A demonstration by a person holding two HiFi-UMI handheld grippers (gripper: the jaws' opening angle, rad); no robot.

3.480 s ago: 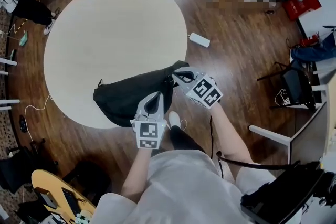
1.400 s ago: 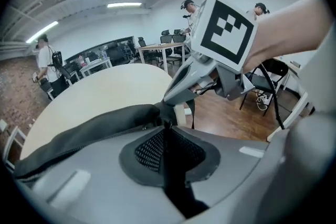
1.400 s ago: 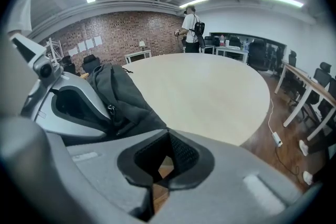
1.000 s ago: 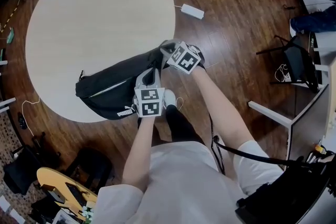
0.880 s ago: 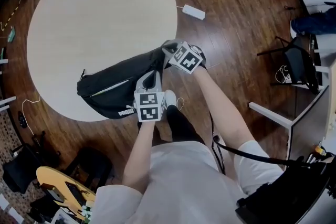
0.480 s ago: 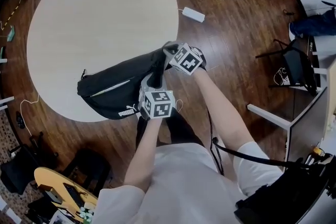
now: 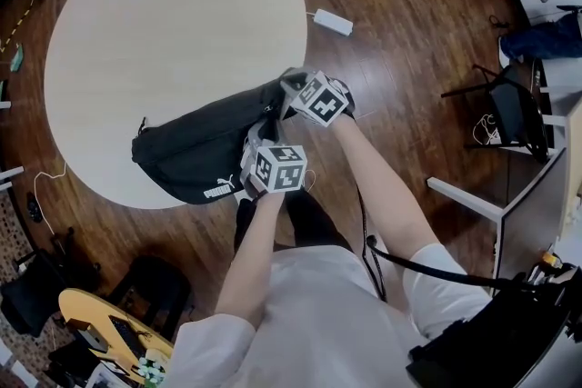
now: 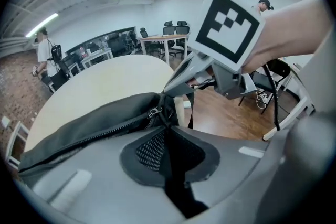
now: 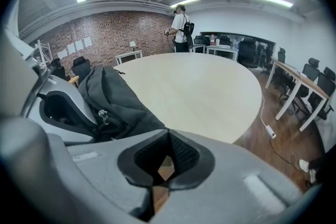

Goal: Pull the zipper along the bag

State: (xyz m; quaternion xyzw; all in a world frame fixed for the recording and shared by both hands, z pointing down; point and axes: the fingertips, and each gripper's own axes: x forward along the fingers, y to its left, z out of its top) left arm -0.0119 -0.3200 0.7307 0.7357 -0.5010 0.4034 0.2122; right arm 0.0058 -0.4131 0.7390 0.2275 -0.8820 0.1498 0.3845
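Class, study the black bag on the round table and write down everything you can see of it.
The black bag is a soft, slouchy fabric pack with white PUMA lettering near its lower edge. Its zipper looks closed along the visible stretch, ending at a silver pull. It lies at the near edge of the round table. The right gripper pinches its right end; the left gripper, whose fingers have just been closing, has black bag material between them beside the pull.

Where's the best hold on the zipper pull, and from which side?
I'd pinch the zipper pull by its small metal tab, coming from the bag's near end: it sits at that end and the zipper runs away along the bag.
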